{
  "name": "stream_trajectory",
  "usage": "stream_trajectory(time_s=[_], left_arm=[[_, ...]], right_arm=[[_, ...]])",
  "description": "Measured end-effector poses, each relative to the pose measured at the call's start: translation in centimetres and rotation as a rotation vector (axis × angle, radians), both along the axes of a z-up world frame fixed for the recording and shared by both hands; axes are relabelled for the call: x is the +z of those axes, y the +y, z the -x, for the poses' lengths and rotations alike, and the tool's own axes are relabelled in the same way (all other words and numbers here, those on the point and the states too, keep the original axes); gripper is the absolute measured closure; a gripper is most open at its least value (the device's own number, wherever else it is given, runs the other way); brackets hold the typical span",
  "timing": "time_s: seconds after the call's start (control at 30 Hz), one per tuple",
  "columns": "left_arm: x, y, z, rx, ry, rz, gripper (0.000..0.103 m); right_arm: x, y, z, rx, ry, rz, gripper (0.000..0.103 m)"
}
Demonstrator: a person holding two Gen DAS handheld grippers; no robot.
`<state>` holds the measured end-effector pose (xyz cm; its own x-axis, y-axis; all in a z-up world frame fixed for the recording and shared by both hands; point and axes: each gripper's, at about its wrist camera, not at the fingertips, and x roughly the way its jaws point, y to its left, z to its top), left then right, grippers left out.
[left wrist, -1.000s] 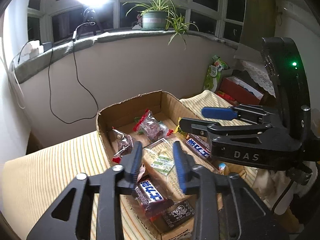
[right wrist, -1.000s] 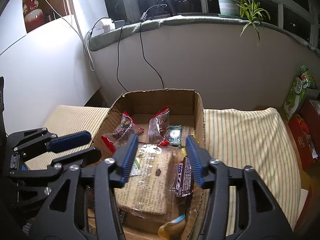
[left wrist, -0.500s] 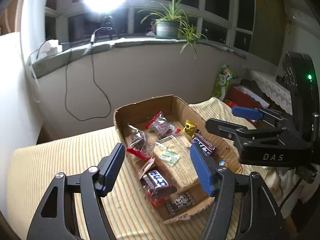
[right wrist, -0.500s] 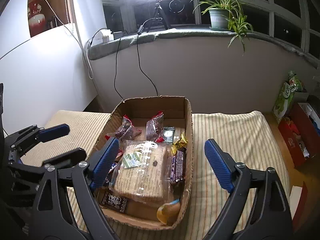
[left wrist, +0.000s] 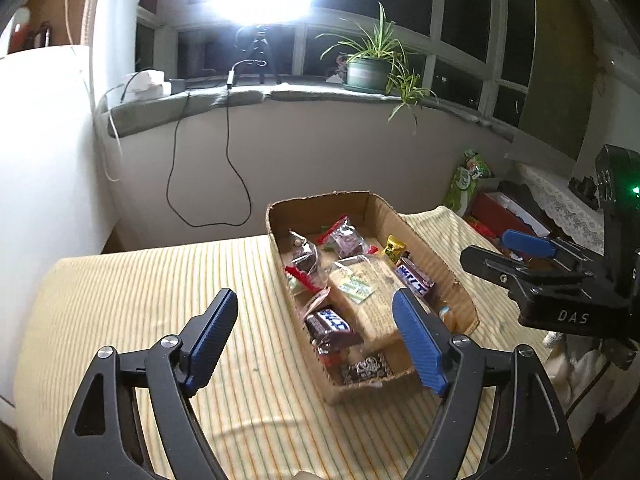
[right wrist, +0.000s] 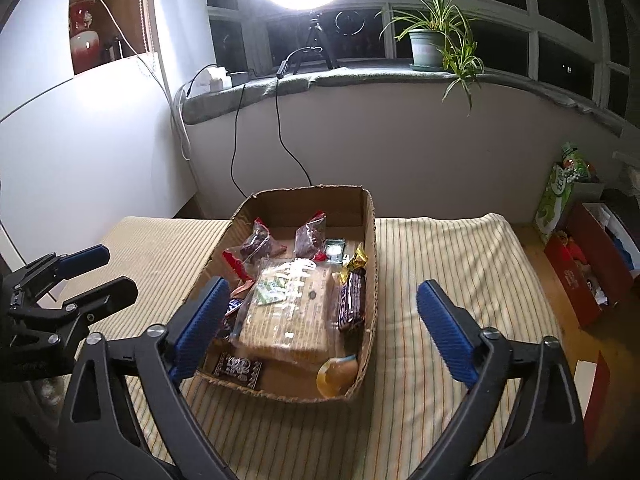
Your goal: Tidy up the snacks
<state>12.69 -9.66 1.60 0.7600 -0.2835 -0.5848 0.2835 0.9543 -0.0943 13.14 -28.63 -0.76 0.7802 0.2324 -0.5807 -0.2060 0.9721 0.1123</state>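
A shallow, open-topped brown cardboard box (right wrist: 370,240) sits on a cream cushion with thin stripes (right wrist: 460,280), at the centre of the right wrist view and right of centre in the left wrist view (left wrist: 432,256). The box is rectangular – its long axis runs from the lower part of the frame up toward the curved grey window wall, tilted slightly to the left in the left wrist view.

Inside, a large clear-wrapped slab of tan crackers (right wrist: 288,312) lies flat along the box's length. A dark chocolate bar with a blue and white label (left wrist: 332,322) lies to its left near the box's close end, and a second such bar (right wrist: 352,300) lies lengthwise against the right wall. Two small clear packets with red ends holding dark dried fruit (right wrist: 310,236) rest toward the far end. A small yellow-wrapped sweet (left wrist: 394,248) sits by the right wall.

The left gripper (left wrist: 316,340) fills the bottom of its own view, blue-padded fingers spread wide and holding nothing – it hovers above the cushion and the box's near left corner. The right gripper (right wrist: 320,328) is likewise spread wide and empty, its fingers framing the near end of the box from above.

A green potted spider plant (right wrist: 436,40) stands on the windowsill in the upper right.
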Motion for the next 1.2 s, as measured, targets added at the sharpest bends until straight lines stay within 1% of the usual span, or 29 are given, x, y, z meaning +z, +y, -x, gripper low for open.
stream_trajectory(time_s=[0.3,0.5,1.2], left_arm=[[0.2,0.4,1.5,0.045,-0.02,-0.025,0.023],[0.4,0.6,2.0,0.058,-0.029,-0.026,0.023],[0.7,0.6,2.6,0.063,-0.038,-0.025,0.023]], right_arm=[[-0.3,0.5,1.2,0.009,-0.002,0.011,0.003],[-0.3,0.4,1.5,0.006,-0.001,0.009,0.003],[-0.5,0.3,1.6,0.004,0.006,0.006,0.003]])
